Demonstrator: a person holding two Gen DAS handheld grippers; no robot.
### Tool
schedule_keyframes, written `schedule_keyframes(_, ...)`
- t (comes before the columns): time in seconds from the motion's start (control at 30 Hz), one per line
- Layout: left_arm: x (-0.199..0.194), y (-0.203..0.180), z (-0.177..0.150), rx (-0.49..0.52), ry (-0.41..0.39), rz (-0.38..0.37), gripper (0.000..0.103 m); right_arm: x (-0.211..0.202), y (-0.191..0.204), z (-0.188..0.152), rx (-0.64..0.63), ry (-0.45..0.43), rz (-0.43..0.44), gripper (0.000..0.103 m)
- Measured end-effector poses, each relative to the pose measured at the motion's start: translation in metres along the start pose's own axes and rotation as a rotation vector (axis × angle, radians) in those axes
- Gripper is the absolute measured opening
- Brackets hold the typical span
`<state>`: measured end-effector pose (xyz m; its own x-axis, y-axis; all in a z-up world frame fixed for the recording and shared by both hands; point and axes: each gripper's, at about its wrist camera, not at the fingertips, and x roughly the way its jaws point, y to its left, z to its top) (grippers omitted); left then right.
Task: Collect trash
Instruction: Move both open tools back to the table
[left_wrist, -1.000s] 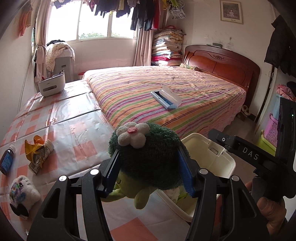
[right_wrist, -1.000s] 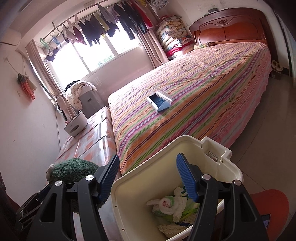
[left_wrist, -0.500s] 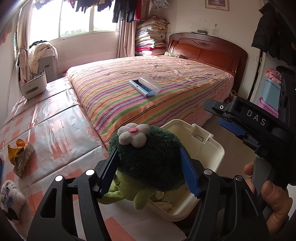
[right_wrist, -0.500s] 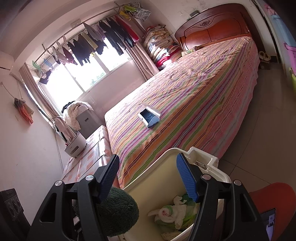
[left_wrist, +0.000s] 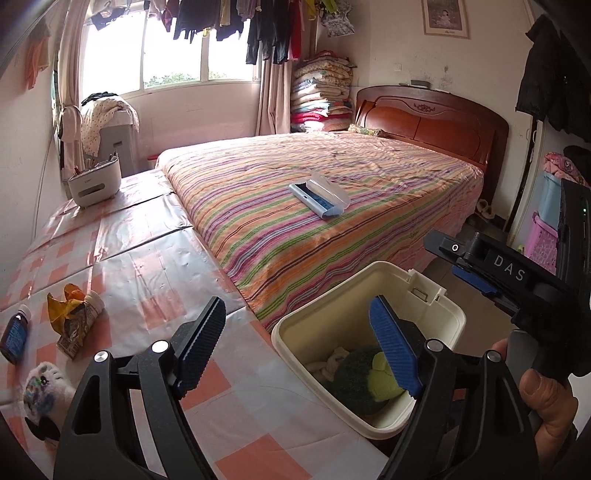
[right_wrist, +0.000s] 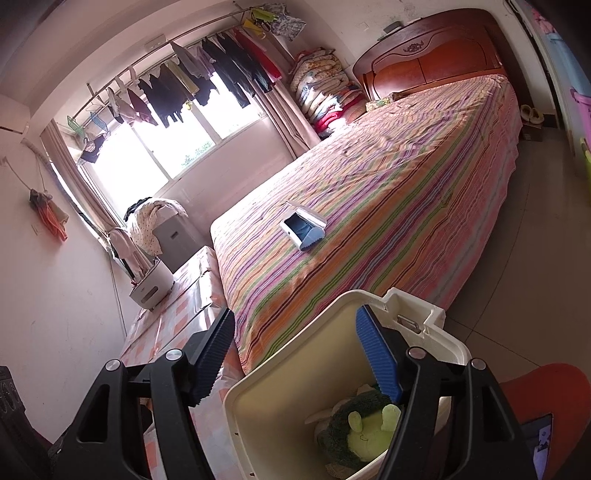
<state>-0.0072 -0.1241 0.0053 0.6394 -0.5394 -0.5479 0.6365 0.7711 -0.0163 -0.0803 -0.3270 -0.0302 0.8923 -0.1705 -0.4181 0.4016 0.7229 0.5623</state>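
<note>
Left wrist view: green plush toy (left_wrist: 360, 376) down in the cream bin (left_wrist: 439, 325), my claws empty.
My left claw (left_wrist: 295, 345) gapes wide above the checked table (left_wrist: 240, 406), holding nothing. My right claw (right_wrist: 295, 354) spreads open over the bin's rim, toy lying inside on white scraps. Crumpled snack wrapper (left_wrist: 72, 317), small bottle (left_wrist: 14, 338) and white plush (left_wrist: 44, 384) sit on the table at left.

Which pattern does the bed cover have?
Multicoloured stripes on the bed cover; clearest in the left wrist view.
</note>
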Motion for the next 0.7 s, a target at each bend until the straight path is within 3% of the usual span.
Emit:
schedule_keyframes(0.4,-0.041,0.064,0.005,-0.078,-0.064,0.127,0.084,0.013,0.046,-0.026,-0.136,0.058,0.035,0.066)
schedule_keyframes(0.7,-0.078,0.147,-0.011,-0.21,-0.082,0.251,0.084,0.026,0.08,-0.049,-0.214,0.137,0.091,0.066)
